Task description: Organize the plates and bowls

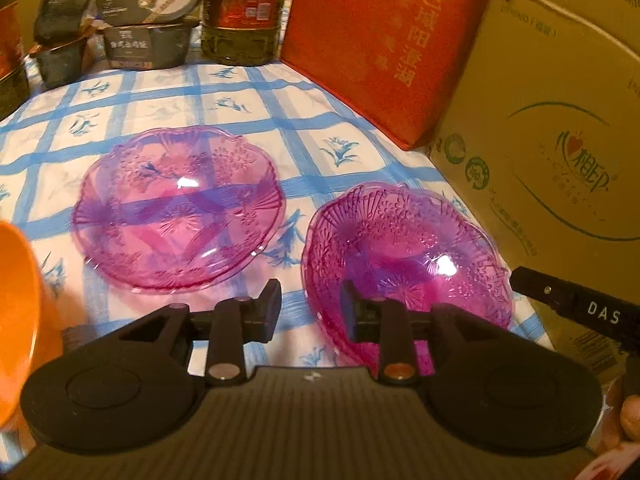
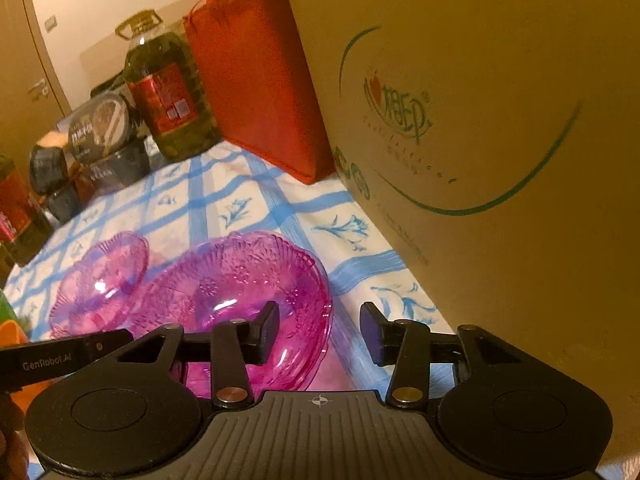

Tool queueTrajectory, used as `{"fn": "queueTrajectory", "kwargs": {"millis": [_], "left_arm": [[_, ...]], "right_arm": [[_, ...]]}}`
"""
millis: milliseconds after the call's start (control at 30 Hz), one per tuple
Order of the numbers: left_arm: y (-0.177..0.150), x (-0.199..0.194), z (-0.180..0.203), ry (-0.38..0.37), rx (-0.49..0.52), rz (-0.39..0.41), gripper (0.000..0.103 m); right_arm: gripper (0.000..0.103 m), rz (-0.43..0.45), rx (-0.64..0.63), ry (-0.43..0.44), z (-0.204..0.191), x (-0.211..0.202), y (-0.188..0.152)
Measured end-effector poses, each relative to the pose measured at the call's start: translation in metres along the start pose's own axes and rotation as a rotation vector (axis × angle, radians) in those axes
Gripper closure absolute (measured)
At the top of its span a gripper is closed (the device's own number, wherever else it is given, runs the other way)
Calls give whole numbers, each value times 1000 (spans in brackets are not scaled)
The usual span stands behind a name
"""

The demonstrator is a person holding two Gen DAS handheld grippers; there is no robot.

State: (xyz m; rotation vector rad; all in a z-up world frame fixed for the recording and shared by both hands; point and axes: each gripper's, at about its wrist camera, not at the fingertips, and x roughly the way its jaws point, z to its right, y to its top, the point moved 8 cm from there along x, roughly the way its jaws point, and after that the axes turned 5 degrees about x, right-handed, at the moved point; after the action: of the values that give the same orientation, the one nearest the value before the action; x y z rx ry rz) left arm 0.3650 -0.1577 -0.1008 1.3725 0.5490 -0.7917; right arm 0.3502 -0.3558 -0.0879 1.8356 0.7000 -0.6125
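Your left gripper (image 1: 310, 312) has its jaws spread, gripping nothing; the near pink bowl (image 1: 404, 256) sits lower right, its rim beside the right finger. Your right gripper (image 2: 320, 330) is likewise spread, the bowl's rim between its fingers, unpinched. The second pink bowl (image 1: 180, 208) rests centre-left on the table (image 1: 304, 128).

2 pink bowls (image 1: 180, 208) (image 1: 404, 256), 2 oil bottles (image 2: 168, 96), 1 red bag (image 1: 384, 48), 1 cardboard box (image 1: 552, 152).
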Motion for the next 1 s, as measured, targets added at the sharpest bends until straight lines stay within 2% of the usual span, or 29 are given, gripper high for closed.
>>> {"fn": "queueTrajectory", "kwargs": {"millis": [300, 667, 1000], "left_arm": [[-24, -53, -15, 8, -73, 28, 73], [-61, -108, -34, 40, -115, 31, 71], [-81, -144, -55, 56, -131, 46, 67]], "right_arm": [[54, -42, 22, 12, -18, -39, -31], [51, -100, -18, 22, -54, -81, -82], [50, -94, -49, 37, -79, -109, -102]]}}
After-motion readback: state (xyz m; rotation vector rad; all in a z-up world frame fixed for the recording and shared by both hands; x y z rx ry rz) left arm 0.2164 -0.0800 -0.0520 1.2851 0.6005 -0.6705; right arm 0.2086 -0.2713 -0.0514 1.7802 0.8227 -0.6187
